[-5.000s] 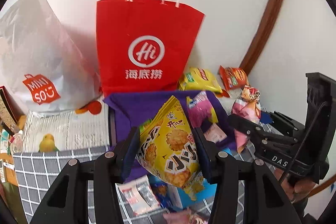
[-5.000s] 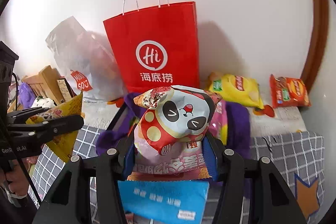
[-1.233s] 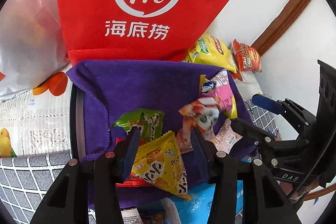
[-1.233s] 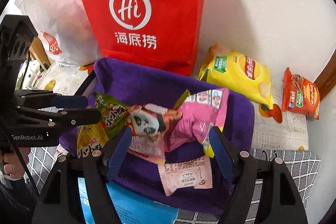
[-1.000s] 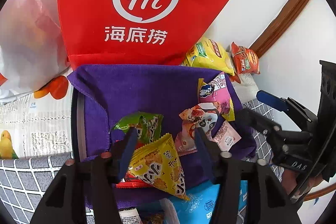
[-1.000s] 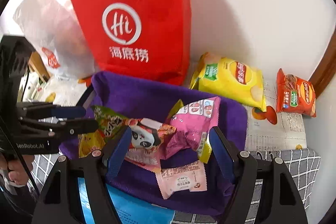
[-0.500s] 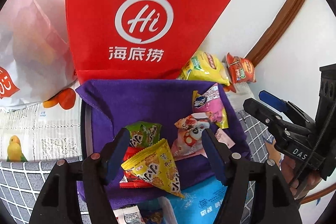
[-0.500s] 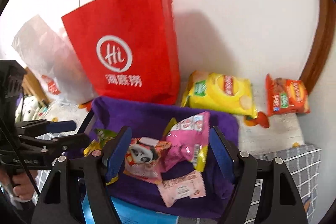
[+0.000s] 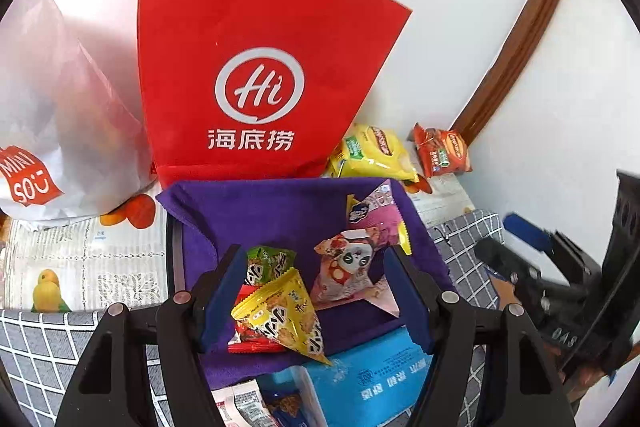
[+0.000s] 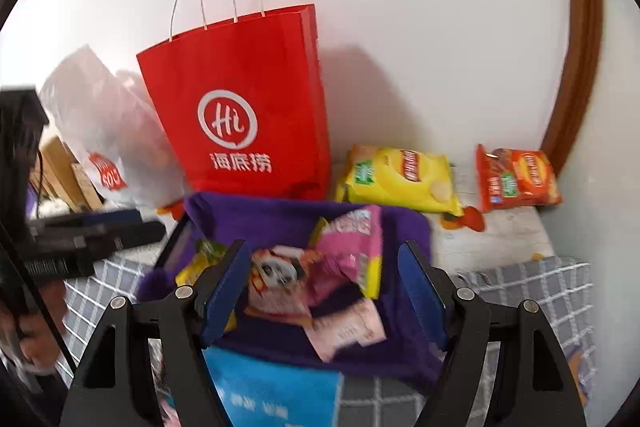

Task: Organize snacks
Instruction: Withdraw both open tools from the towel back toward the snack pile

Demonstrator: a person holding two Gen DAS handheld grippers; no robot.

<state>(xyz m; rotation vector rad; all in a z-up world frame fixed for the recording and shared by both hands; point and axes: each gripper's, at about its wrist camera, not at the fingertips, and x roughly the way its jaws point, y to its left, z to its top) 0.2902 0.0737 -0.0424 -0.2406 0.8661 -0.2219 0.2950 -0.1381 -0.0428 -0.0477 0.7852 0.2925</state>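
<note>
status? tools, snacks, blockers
Left tool open, empty. Right tool open, empty. Yellow pack and panda pack lie in purple bin. Nothing blocking.

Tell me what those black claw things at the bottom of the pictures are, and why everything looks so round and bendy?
Those are grabbers, each held in a person's hand. A small wide-angle camera rides on each one, which bends the picture. One picture looks along the left grabber, the other along the right grabber. Both are open and hold nothing. Below them is a basket lined with purple cloth, with snacks inside: a yellow packet, a panda packet and a pink packet. Behind stands a red bag. Beside it lie a yellow chip bag and an orange chip bag.
</note>
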